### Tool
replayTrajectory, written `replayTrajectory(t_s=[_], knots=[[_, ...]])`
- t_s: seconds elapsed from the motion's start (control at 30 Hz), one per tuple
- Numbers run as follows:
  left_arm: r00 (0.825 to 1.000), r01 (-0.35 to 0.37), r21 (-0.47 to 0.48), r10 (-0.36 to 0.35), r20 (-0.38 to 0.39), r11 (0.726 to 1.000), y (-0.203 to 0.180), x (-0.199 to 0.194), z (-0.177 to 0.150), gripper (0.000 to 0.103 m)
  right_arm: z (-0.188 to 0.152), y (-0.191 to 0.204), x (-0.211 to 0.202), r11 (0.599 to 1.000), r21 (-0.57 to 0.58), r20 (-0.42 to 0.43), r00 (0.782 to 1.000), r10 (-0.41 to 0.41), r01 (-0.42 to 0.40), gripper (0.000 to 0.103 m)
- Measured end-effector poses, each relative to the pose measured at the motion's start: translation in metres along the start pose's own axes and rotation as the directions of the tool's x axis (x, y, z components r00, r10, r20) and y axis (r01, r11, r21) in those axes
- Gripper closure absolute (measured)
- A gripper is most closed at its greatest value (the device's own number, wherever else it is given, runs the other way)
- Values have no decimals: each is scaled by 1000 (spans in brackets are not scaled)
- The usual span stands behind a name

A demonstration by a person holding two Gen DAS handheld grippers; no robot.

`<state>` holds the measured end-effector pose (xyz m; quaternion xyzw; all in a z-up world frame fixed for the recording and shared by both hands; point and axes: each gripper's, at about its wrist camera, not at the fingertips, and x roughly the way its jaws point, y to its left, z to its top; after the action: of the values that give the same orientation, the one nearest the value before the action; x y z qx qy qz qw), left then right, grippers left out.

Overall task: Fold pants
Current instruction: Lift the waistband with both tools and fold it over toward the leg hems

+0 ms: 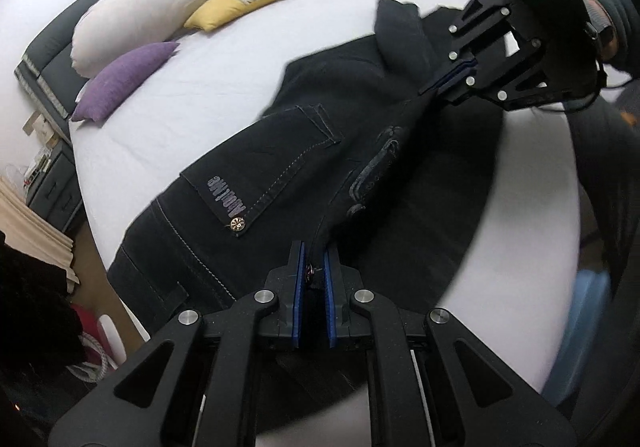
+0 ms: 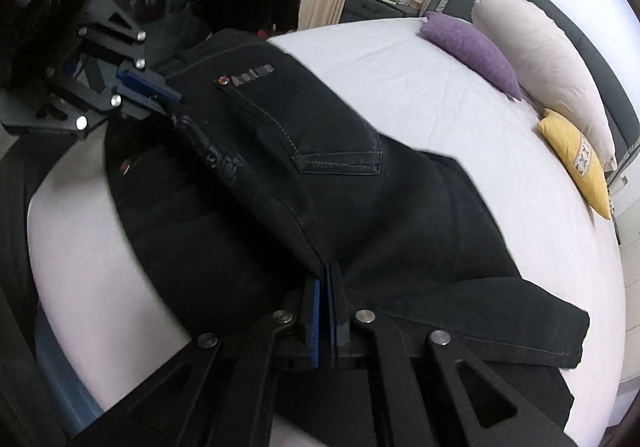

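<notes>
step: mid-fold, hauling pants (image 1: 320, 151) across bed (image 1: 224, 63) | left gripper (image 1: 314, 279) clamped on waistband at 6 o'clock | right gripper (image 2: 325, 287) pinching the leg | next: probably lay flat, let go

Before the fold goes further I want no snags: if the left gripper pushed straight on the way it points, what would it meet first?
The left gripper is already shut on the black denim pants, so it would push into that fabric first, with the white bed sheet probably beneath; depth is unclear.
</notes>
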<state>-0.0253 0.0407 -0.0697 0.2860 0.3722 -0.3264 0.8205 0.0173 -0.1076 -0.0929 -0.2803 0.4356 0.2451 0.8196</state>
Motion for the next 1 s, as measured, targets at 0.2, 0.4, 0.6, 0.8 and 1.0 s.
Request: replayTrajectory(t_s=[0.2, 0.4, 0.6, 0.8, 1.0], knots=[[1000, 7, 24, -6, -26, 1000, -20, -3, -22, 95, -20, 36, -1, 998, -52, -37, 998, -46, 44, 99], [999, 25, 40, -24, -27, 999, -25, -9, -29, 95, -25, 48, -7, 995, -55, -48, 995, -86, 84, 99], [999, 28, 40, -27, -33, 999, -30, -6, -42, 95, -34, 59, -12, 995, -44, -61, 994, -94, 92, 99], [1000, 10, 34, -9, -28, 999, -25, 3, -35, 92, -35, 68, -4, 991, -46, -72, 989, -131, 127, 97], [997, -13, -15, 12, -74, 1000, -16, -15, -30, 50, -38, 75, 3, 986, -20, -69, 984, -164, 163, 94]])
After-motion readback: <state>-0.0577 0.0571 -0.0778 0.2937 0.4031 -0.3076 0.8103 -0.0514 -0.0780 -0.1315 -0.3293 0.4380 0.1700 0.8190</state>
